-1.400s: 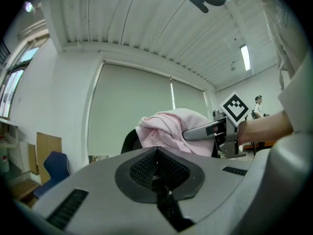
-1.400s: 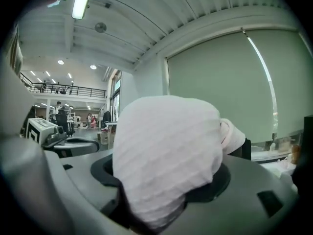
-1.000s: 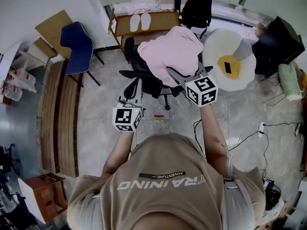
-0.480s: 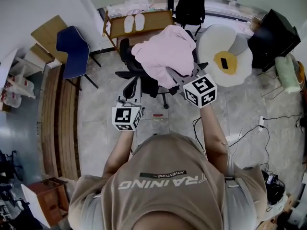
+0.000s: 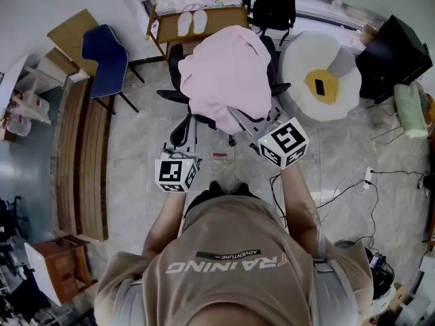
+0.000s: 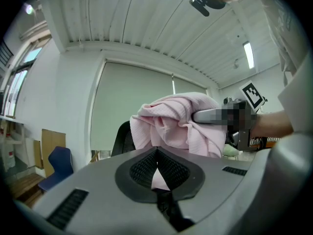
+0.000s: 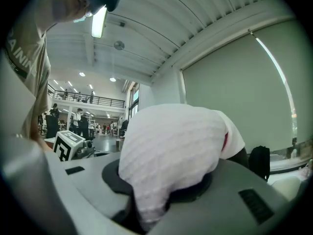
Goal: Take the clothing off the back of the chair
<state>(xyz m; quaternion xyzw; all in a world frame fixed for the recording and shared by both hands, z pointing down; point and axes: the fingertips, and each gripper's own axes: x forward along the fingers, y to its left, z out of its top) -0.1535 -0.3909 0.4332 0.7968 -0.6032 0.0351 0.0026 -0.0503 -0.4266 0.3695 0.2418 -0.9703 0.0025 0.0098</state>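
Pink clothing (image 5: 228, 70) is bunched over the back of a black office chair (image 5: 178, 65). My right gripper (image 5: 239, 114) reaches in from the right at the garment's lower edge and is shut on a fold of it. In the right gripper view the cloth (image 7: 171, 146) drapes over the jaws and hides the gripper (image 7: 159, 192). My left gripper (image 5: 194, 126) hovers by the chair's base, left of the garment. Its jaws are shut with nothing between them. In the left gripper view (image 6: 156, 153) the clothing (image 6: 176, 126) and chair back (image 6: 121, 138) lie beyond them.
A blue chair (image 5: 105, 56) and a wooden bench (image 5: 85, 161) stand at the left. A wooden table (image 5: 231, 20) holds slippers behind the office chair, next to a black backpack (image 5: 275, 5). A white flower cushion (image 5: 340, 87) and floor cables (image 5: 353, 189) lie at the right.
The right gripper's jaws closed on the pink clothing, and the garment now hangs raised and bunched higher over the chair. Both grippers shifted back a little towards the person.
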